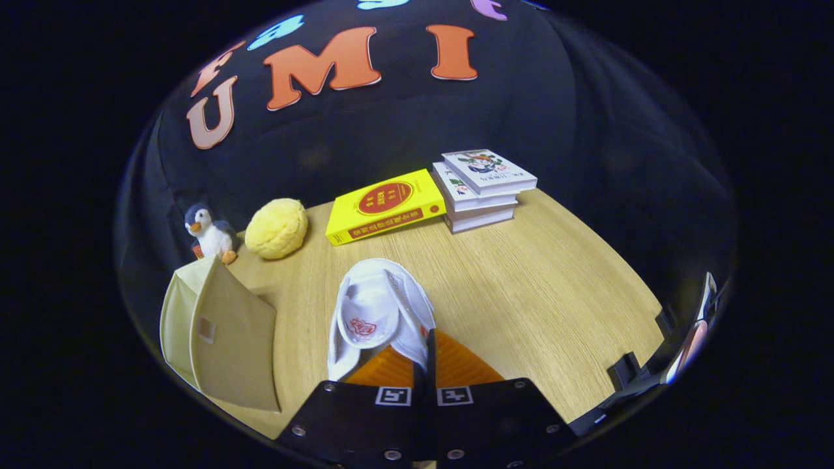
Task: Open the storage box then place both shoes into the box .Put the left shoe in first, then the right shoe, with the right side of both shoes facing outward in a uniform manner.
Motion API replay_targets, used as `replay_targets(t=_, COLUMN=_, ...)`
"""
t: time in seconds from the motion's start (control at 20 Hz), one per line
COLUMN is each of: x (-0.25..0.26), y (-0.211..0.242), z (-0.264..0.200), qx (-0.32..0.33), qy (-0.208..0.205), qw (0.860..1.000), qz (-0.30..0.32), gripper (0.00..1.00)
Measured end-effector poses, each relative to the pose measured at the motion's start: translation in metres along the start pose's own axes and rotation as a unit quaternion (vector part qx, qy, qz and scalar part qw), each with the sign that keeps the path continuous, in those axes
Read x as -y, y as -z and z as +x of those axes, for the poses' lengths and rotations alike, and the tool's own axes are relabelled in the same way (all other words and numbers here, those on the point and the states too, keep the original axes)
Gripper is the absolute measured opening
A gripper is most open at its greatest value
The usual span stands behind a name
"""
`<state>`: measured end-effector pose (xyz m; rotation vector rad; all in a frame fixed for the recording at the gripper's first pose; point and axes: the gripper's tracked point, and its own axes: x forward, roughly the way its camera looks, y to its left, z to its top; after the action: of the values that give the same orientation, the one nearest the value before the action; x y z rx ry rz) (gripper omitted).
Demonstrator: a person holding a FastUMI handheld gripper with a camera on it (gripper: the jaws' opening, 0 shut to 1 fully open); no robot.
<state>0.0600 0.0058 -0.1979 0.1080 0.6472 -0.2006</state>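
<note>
Gripping the white fabric shoe [374, 312] by its heel rim, the gripper [425, 365] has its orange fingers [456, 365] clenched together; carrying seems underway; next, swing left toward the open beige storage box [221, 339] on the wooden table [534, 293].

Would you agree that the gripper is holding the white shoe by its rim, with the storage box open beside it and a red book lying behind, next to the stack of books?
Not quite: in the gripper view the book is yellow, not red. The rest stands: the gripper is shut on the white shoe, the storage box stands open beside it, and the stack of books lies next to the book.
</note>
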Motion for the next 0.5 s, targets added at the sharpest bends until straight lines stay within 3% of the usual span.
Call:
replay_targets(t=0.2, x=-0.062, y=-0.016, z=-0.031, qx=0.018, qy=-0.004, qw=0.999, qz=0.035, gripper=0.00)
replay_targets(t=0.5, x=-0.163, y=-0.024, z=-0.075, qx=0.041, qy=-0.024, qw=0.998, qz=0.029, gripper=0.00)
